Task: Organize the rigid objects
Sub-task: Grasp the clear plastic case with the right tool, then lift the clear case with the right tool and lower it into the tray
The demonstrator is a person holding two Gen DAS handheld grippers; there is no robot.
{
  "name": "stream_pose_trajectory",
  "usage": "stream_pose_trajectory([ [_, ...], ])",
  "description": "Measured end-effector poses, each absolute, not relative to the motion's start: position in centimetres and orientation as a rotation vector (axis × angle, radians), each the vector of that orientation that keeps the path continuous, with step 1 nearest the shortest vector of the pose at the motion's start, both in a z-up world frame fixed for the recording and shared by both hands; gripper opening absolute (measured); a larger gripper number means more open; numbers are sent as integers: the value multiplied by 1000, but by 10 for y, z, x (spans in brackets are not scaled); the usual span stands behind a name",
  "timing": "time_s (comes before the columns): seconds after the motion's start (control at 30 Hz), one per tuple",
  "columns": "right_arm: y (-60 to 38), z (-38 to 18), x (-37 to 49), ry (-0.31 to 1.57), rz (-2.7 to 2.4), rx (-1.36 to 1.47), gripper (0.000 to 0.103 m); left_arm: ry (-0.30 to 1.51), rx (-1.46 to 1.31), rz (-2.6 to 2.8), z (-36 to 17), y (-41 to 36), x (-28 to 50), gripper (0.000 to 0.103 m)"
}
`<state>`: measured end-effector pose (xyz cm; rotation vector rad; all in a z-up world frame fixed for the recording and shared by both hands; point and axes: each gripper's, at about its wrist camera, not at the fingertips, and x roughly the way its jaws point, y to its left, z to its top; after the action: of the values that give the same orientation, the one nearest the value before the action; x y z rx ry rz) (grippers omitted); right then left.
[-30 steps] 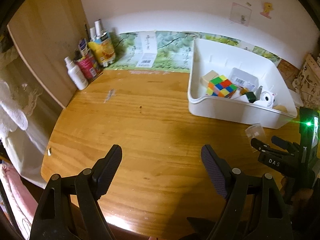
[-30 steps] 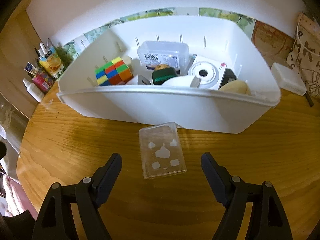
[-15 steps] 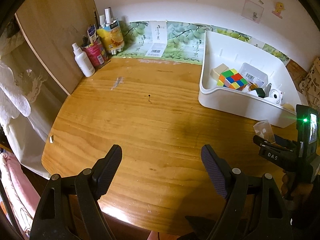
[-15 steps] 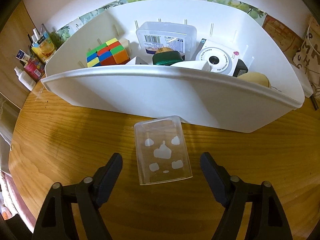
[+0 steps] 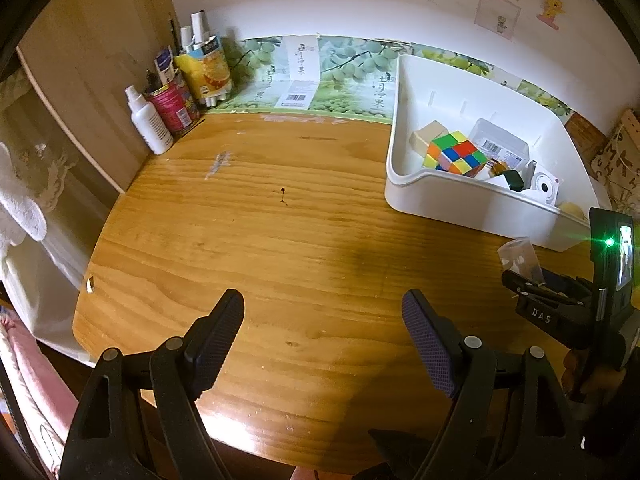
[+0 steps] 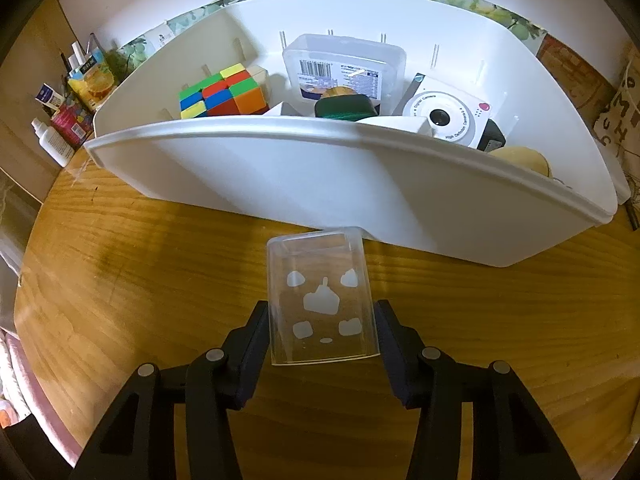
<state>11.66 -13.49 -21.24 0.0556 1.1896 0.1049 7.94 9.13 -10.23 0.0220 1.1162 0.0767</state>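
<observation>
A small clear plastic box (image 6: 322,300) with white printed shapes lies on the wooden table just in front of the white bin (image 6: 280,168). My right gripper (image 6: 322,332) is closing on it, its pads against the box's two long sides. Inside the bin are a colour cube (image 6: 222,94), a clear lidded container (image 6: 344,66), a white toy camera (image 6: 444,118) and a few smaller items. In the left wrist view my left gripper (image 5: 324,332) hangs open over bare table, well left of the bin (image 5: 460,200). The right gripper (image 5: 532,284) and the clear box (image 5: 520,256) show at its right edge.
Bottles and tubes (image 5: 188,88) and a white spray bottle (image 5: 148,120) stand in the back left corner against a wooden panel. A woven bag (image 5: 620,160) sits right of the bin. The table's rounded edge runs along the left and front, with cloth hanging beyond it.
The right jaws have drawn in from wide apart to the sides of the clear box, which now sits between them. The left gripper stays open.
</observation>
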Motion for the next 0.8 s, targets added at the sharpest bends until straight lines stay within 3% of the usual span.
stream_pose_trajectory([
  [0.43, -104, -189, 104, 1177, 205, 22, 51, 1117, 28, -56, -105, 99, 101, 84],
  [0.8, -84, -119, 97, 1048, 230, -12, 50, 1116, 27, -190, -108, 100, 111, 84],
])
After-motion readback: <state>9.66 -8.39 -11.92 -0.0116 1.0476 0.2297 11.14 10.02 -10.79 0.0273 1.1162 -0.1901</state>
